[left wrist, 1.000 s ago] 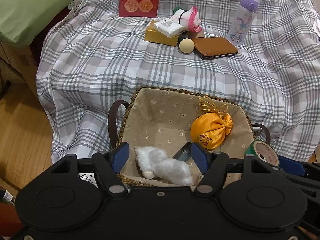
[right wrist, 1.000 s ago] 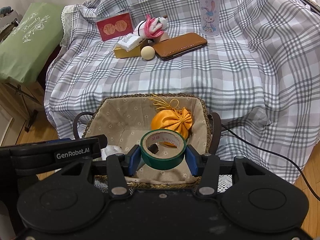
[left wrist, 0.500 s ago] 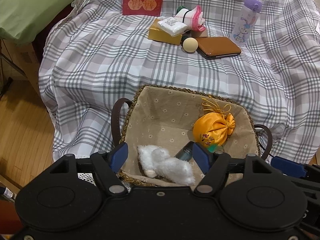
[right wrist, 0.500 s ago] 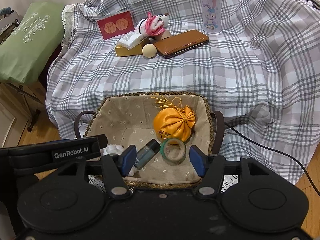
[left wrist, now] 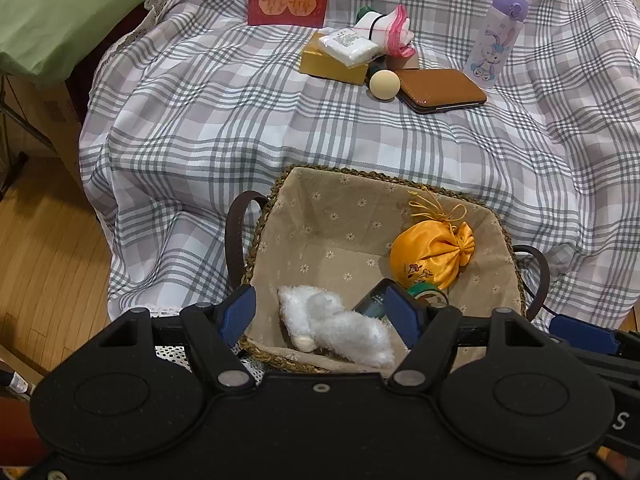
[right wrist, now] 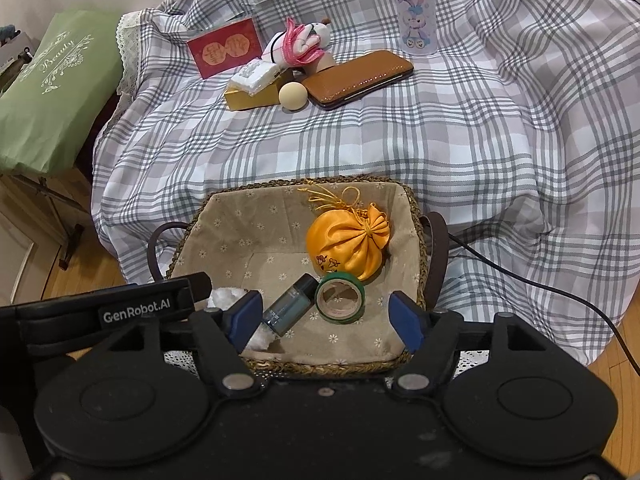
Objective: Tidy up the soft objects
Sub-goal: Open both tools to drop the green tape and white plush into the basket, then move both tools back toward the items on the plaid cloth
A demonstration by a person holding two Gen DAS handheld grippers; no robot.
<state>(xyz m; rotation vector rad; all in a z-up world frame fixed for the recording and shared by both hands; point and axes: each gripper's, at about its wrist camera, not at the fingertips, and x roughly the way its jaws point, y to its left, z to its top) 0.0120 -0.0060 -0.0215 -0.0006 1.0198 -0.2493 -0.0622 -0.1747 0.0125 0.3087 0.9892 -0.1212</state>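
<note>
A woven basket (left wrist: 340, 208) (right wrist: 256, 204) with a cloth lining sits at the front of the plaid-covered seat. It holds an orange satin pouch (left wrist: 434, 254) (right wrist: 350, 244), a white fluffy toy (left wrist: 340, 326) (right wrist: 224, 296), a small teal bottle (right wrist: 290, 306) (left wrist: 372, 302) and a green tape roll (right wrist: 340, 298). My left gripper (left wrist: 322, 312) is open and empty above the basket's near edge. My right gripper (right wrist: 326, 316) is open and empty just above the tape roll. A pink-and-white plush (right wrist: 304, 42) (left wrist: 386, 32) lies at the back.
On the plaid cloth at the back lie a red card (left wrist: 288, 2), a gold box (left wrist: 332, 64) with a white packet (left wrist: 348, 46), a cream ball (left wrist: 384, 85), a brown case (left wrist: 440, 90) and a purple bottle (left wrist: 498, 38). A green cushion (right wrist: 48, 92) is left. A black cable (right wrist: 540, 284) runs right.
My right gripper opened and let go of the green tape roll, which now lies in the basket beside the teal bottle. Both grippers drew back slightly.
</note>
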